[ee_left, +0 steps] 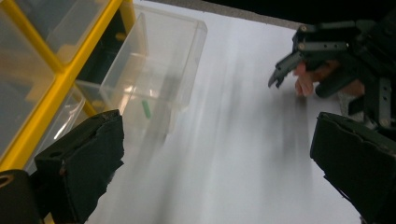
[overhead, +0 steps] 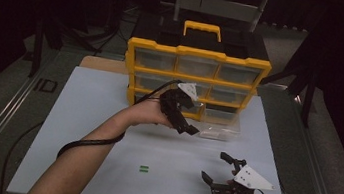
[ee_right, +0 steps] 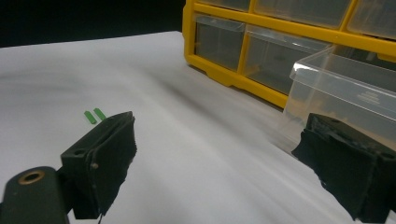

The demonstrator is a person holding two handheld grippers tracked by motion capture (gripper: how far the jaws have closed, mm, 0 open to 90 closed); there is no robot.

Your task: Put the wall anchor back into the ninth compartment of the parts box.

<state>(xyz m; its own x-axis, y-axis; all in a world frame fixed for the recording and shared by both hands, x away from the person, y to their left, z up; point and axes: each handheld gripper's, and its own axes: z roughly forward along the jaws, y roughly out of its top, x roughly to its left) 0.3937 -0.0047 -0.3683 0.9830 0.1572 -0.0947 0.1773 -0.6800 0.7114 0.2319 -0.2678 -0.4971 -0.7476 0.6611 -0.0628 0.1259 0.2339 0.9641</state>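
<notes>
Sorting green pegs into clear drawer (overhead: 220,125), pulled out of yellow organizer (overhead: 195,80) at far centre. One peg (ee_left: 146,110) already inside; two more (overhead: 144,169) near centre. Left gripper (overhead: 187,125) by drawer, jaws wide, empty. Right gripper (overhead: 216,169) near right, open, empty. Best approach: come down over one peg, pinch across its width.

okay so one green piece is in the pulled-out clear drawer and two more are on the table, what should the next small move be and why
Probably send the left gripper, its fingers open and empty beside the clear drawer, across to the two green pieces lying side by side on the white table. One green piece already lies in the drawer, and the right gripper is open and empty too, pointing toward the drawer.
</notes>
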